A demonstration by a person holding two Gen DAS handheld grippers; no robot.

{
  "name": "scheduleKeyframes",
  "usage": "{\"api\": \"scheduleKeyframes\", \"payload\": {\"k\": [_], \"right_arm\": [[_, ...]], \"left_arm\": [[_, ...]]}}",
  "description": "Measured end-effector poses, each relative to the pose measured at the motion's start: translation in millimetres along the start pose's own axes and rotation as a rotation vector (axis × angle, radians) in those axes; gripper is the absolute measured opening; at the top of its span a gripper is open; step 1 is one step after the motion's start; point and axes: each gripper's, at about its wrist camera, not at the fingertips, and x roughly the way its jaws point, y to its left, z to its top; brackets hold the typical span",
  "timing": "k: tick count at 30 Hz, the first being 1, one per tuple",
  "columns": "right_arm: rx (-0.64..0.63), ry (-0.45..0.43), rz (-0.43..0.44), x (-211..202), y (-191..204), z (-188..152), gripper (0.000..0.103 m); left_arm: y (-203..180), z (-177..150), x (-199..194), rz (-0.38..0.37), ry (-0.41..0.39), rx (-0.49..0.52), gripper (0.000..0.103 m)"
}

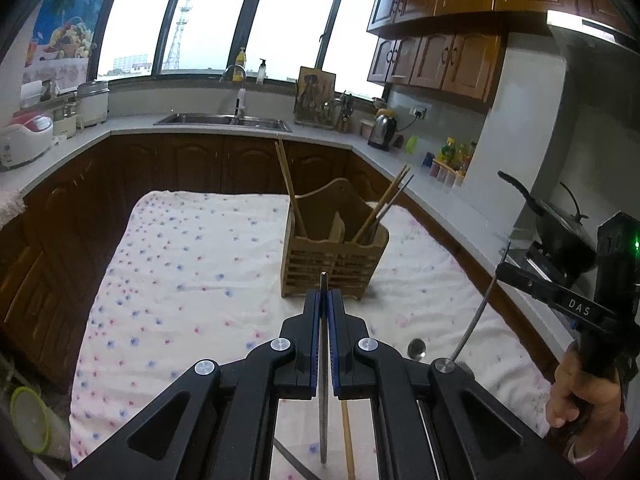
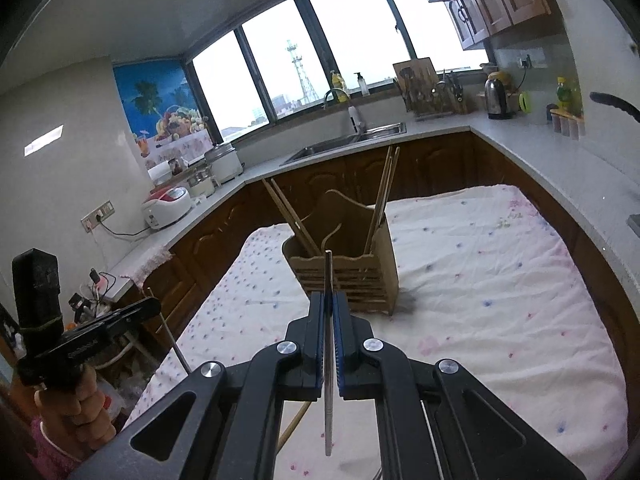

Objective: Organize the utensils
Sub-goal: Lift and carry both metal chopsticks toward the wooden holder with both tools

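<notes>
Each gripper, left [image 1: 324, 296] and right [image 2: 329, 298], clamps a thin metal utensil above the cloth [image 1: 180, 264], near the wooden holder [image 1: 334, 256].

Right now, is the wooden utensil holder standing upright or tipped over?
Upright. The wooden utensil holder stands flat on the floral cloth, opening upward, chopsticks leaning inside.

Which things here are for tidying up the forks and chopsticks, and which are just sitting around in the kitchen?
For the job:
wooden holder
chopsticks in the holder
metal utensil in the left gripper
metal utensil in the right gripper
spoon on the cloth
loose chopstick on the cloth

Just sitting around:
kettle
rice cooker
sink
wok
</notes>
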Motion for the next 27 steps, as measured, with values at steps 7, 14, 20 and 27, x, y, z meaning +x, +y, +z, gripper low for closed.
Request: {"api": "scheduleKeyframes", "payload": {"k": [7,14,20,27], "right_arm": [[0.002,-0.026,-0.008,1.2,-3.5,10.2,0.004],[0.004,-0.063,-0.018,5.8,-7.9,25.2,0.004],[-0.002,-0.092,-0.03,15.1,-13.2,43.7,0.004],[-0.004,-0.142,-0.034,32.0,-13.9,76.3,0.004]], "left_arm": [[5.2,8.3,-1.9,-0.003,-0.051,-0.017,0.002],[12.1,18.1,0.9,-0.016,-0.107,-0.045,0.002],[23.2,32.8,8.8,-0.02,-0.167,-0.067,0.002],[36.0,54.5,32.3,-0.021,-0.229,-0.084,0.002]]}}
